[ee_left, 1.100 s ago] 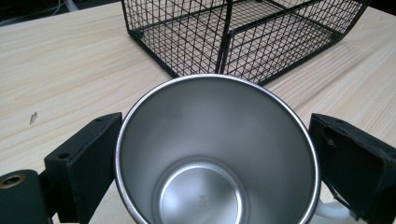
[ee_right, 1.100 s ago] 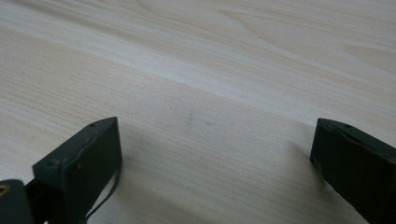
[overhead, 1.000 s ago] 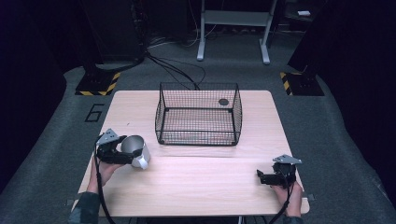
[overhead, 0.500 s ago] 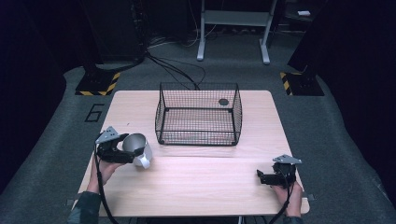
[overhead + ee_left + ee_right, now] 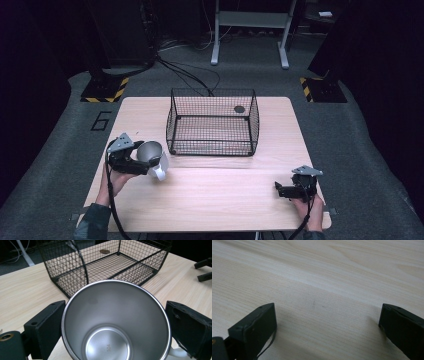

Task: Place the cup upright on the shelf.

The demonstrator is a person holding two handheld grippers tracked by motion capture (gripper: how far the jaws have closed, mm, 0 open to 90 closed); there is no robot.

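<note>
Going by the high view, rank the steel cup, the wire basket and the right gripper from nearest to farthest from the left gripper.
1. Steel cup: between the jaws of the left gripper, at the table's left side.
2. Wire basket: ahead and to the right, mid-table toward the far edge.
3. Right gripper: across the table, near its front right corner, jaws open over bare wood.

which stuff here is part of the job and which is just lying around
In use, as far as the pictures suggest:
- steel cup, held in left gripper
- wire basket

Idle or background:
- right gripper, open, nothing in it
- floor cables
</note>
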